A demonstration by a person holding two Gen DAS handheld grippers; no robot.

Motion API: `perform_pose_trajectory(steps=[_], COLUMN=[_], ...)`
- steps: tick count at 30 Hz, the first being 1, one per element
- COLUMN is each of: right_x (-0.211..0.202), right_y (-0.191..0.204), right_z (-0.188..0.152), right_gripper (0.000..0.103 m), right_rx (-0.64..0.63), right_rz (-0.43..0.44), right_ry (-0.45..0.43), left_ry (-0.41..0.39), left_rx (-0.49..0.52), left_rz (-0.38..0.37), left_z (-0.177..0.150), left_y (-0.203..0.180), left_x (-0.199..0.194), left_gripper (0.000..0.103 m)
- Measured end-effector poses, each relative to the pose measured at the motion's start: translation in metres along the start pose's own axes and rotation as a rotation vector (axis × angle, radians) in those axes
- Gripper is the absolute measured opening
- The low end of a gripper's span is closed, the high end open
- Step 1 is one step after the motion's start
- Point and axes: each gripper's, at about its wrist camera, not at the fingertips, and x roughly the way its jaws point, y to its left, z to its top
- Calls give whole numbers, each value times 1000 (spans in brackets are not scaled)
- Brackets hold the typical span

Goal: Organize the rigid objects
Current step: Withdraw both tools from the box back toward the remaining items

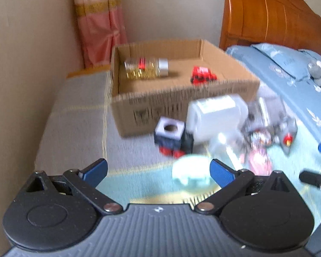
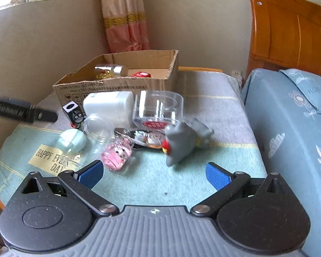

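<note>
Though blurred, cardboard box (image 1: 171, 107) holds jar (image 1: 146, 68), red toy (image 1: 202, 75).

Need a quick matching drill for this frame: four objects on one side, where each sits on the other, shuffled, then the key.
Things:
1. clear jar with silver lid
2. mint round container
3. grey shark toy
4. white plastic container

Places:
A. on the mat, just ahead of the right gripper
B. inside the cardboard box
C. lying against the box's front wall
D. on the mat beside the HAPPY EVERY DAY label

Pairs: 1-B, 2-D, 3-A, 4-C
</note>
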Motion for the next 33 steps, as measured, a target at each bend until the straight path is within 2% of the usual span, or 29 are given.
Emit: perform_pose_trajectory(steps=[6,13,16,33], right_x=[6,11,14,26], right_y=[-5,-6,-6,-12], right_z=[-9,-16,-18,-23], right_gripper=[103,103,103,103], right_rx=[21,14,13,-7], right_rz=[-21,-28,-26,4], right_ry=[23,39,44,63], left_ry=[40,75,51,-33], left_rx=[6,7,20,54], left_rz=[-31,-49,-31,-66], left_z=[-22,-33,-37,-33], left_y=[-6,-10,-13,-12], left_x=[12,28,28,39], left_gripper=[101,101,102,103])
